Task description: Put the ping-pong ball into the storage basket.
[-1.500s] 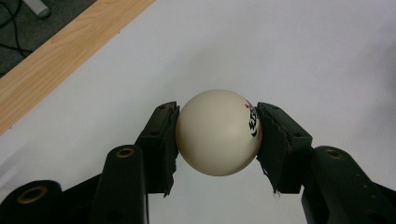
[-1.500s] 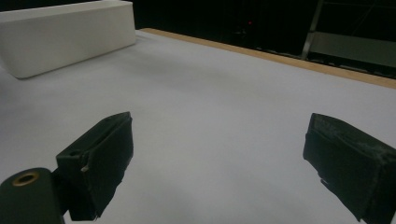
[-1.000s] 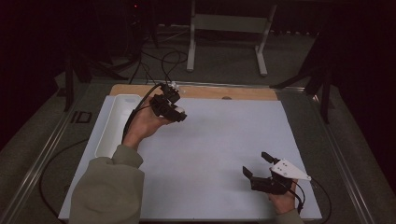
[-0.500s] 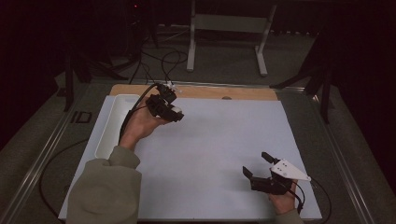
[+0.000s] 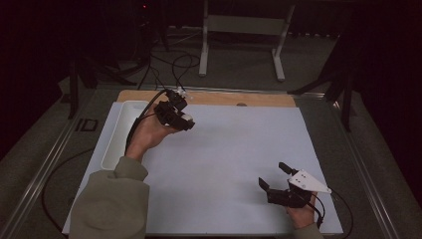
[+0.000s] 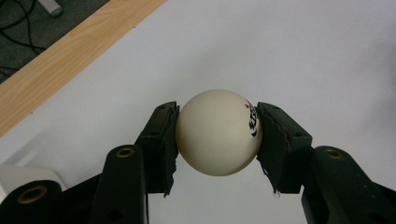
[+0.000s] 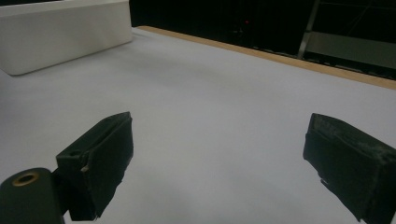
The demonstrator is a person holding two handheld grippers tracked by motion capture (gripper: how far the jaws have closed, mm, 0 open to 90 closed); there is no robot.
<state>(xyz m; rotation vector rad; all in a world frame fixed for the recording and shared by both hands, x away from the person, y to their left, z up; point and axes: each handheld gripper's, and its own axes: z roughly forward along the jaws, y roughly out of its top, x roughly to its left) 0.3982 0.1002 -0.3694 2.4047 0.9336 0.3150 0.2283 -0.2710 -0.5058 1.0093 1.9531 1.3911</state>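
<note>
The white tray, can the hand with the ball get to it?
Probably yes. The left tongs grip the ball above the white mat, right next to the white tray, and nothing lies between them.

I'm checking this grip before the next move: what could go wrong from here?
The left gripper pinches the round, smooth ball at two narrow spots only, so it may squirt out. It is held above the white mat, beside the tray; a dropped ball would likely roll off. The right gripper stands open, far away, too distant to catch it.
</note>
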